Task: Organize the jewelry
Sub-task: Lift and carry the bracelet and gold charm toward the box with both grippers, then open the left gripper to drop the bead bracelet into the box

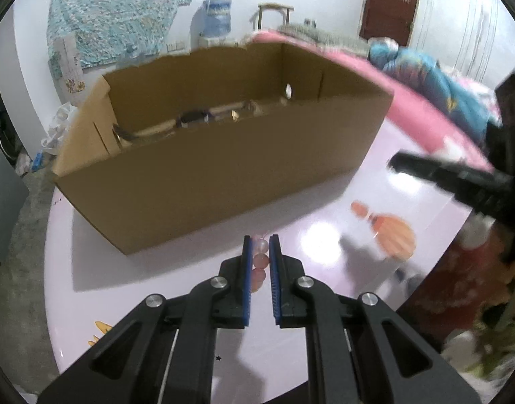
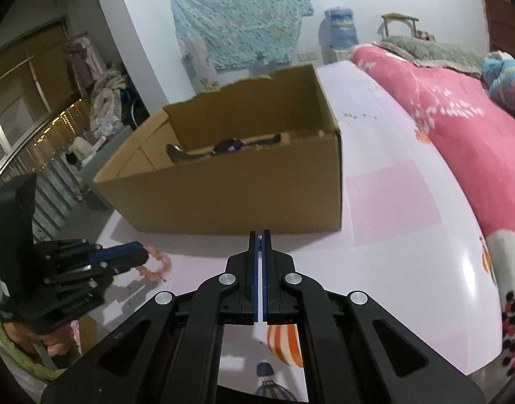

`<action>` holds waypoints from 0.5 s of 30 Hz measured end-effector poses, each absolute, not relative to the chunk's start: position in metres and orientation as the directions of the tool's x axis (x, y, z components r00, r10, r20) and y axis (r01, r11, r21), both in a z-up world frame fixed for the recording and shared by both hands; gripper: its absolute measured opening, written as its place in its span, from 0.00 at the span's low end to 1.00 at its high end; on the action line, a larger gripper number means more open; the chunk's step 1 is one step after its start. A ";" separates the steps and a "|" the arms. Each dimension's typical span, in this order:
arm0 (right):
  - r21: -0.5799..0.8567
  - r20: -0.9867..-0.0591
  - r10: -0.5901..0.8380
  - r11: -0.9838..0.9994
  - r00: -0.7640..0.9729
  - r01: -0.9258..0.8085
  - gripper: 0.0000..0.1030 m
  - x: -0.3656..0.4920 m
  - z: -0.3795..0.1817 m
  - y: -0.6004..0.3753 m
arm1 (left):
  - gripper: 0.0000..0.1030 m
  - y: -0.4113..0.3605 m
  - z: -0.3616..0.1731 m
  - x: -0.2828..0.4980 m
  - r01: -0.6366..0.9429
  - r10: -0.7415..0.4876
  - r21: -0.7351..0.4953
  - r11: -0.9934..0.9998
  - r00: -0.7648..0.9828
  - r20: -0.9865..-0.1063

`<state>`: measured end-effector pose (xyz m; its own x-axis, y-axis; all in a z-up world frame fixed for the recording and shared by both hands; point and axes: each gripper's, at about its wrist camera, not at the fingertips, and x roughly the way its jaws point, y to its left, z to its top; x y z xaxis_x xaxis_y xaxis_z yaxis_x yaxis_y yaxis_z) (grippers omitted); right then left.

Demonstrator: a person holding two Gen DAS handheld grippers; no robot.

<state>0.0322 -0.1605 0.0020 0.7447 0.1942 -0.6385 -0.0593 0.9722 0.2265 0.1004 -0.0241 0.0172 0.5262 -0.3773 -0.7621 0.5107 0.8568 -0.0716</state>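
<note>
I see a glossy pale-pink worktop (image 2: 395, 202) with cartoon prints, a bed with a pink blanket (image 2: 459, 118) off to the right of my right tool, and a white wall ahead hung with a teal patterned cloth (image 2: 237, 20). A water dispenser (image 1: 217, 17) stands by that wall.

Ahead of both tools sits an open cardboard box (image 1: 223, 168) on the worktop, with a few long items lying on its floor, too blurred to name.

My left tool (image 1: 261, 242) angles down toward the worktop just short of the box's near wall. Its blue pads are clamped on a pink bead bracelet (image 1: 260, 259); the beads run in a line between the pads, along the tool's pointing direction, and from the right wrist view the rest of the loop (image 2: 156, 262) hangs from the tool's tip toward the worktop.

My right tool (image 2: 260, 235) also tilts down, to the right of the left one, its jaws pressed together; something small and dark shows near the tips, and I cannot tell what it is.
</note>
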 end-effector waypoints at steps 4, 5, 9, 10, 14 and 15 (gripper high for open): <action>0.227 -0.605 0.209 0.970 0.769 -0.085 0.00 0.034 0.020 -0.156 | 0.09 -0.009 0.050 0.097 0.528 -0.469 -0.154 0.835 0.538 -0.700; 0.227 -0.596 0.211 0.970 0.775 -0.090 0.00 0.034 0.025 -0.156 | 0.09 -0.004 0.062 0.096 0.539 -0.501 -0.179 0.823 0.539 -0.677; 0.239 -0.547 0.241 0.963 0.802 -0.126 0.00 0.038 0.050 -0.154 | 0.09 0.003 0.097 0.097 0.569 -0.585 -0.256 0.782 0.529 -0.615; 0.241 -0.533 0.250 0.961 0.809 -0.138 0.00 0.039 0.056 -0.154 | 0.09 0.007 0.108 0.099 0.578 -0.611 -0.280 0.766 0.523 -0.594; 0.244 -0.472 0.285 0.951 0.834 -0.187 0.00 0.053 0.083 -0.158 | 0.09 0.013 0.138 0.113 0.605 -0.665 -0.317 0.730 0.523 -0.533; 0.243 -0.464 0.291 0.950 0.836 -0.196 0.00 0.058 0.087 -0.160 | 0.09 0.013 0.143 0.117 0.608 -0.668 -0.315 0.729 0.529 -0.524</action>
